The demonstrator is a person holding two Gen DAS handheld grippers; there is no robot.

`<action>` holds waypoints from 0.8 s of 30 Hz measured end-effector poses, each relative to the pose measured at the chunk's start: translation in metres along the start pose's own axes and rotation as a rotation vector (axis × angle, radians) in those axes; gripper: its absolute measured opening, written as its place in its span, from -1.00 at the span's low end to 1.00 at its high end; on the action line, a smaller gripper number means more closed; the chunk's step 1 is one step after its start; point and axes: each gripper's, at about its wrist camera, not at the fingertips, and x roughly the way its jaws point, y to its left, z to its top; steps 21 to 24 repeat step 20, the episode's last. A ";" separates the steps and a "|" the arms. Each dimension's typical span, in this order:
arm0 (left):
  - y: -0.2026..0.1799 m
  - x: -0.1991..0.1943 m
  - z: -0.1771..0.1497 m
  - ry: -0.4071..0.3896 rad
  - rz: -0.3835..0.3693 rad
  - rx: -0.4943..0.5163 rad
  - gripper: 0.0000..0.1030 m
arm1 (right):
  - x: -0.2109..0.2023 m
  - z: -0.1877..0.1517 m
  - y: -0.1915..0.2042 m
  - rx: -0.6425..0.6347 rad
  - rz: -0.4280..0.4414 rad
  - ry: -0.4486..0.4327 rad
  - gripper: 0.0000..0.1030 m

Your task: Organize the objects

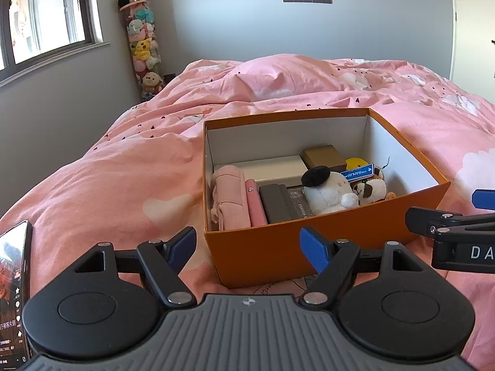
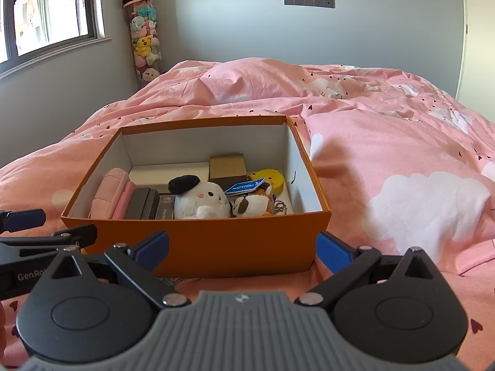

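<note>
1. Left gripper (image 1: 249,249): blue fingers spread apart, nothing between them. Sits low centre of the left wrist view, just short of the orange box (image 1: 278,247).
2. Right gripper (image 2: 243,252): fingers also wide apart, empty, low centre of the right wrist view, facing the box's near wall.
3. Orange box sits on the pink bedspread (image 1: 123,170), lid off, mid-frame in both views.
4. Box contents, left to right in the left wrist view: pink pouch (image 1: 230,199), slim pink case (image 1: 255,204), dark grey flat boxes (image 1: 275,204), white plush with black beret (image 1: 328,190), brown-and-white plush (image 1: 369,190). Behind them: white box (image 1: 272,167), brown carton (image 1: 323,156), yellow round item (image 1: 355,164), blue tag (image 1: 359,172).
5. Phone (image 1: 15,293), screen lit, lower left edge of the left wrist view.
6. Tube of plush toys (image 1: 142,43) in the room corner, upper left, panda on top.
</note>
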 end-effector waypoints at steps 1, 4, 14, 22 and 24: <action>0.000 0.000 0.000 0.000 0.001 0.000 0.73 | 0.000 0.000 0.000 0.000 0.000 0.000 0.97; 0.000 -0.001 0.000 -0.001 0.001 0.000 0.76 | 0.000 0.000 0.000 0.000 0.001 0.000 0.97; -0.004 -0.001 0.000 0.002 -0.017 0.024 0.95 | 0.001 -0.002 0.001 0.003 -0.001 0.003 0.97; -0.004 -0.003 0.001 -0.022 0.008 0.017 1.00 | 0.002 -0.002 -0.001 0.013 -0.002 0.005 0.97; -0.004 -0.003 0.001 -0.022 0.008 0.017 1.00 | 0.002 -0.002 -0.001 0.013 -0.002 0.005 0.97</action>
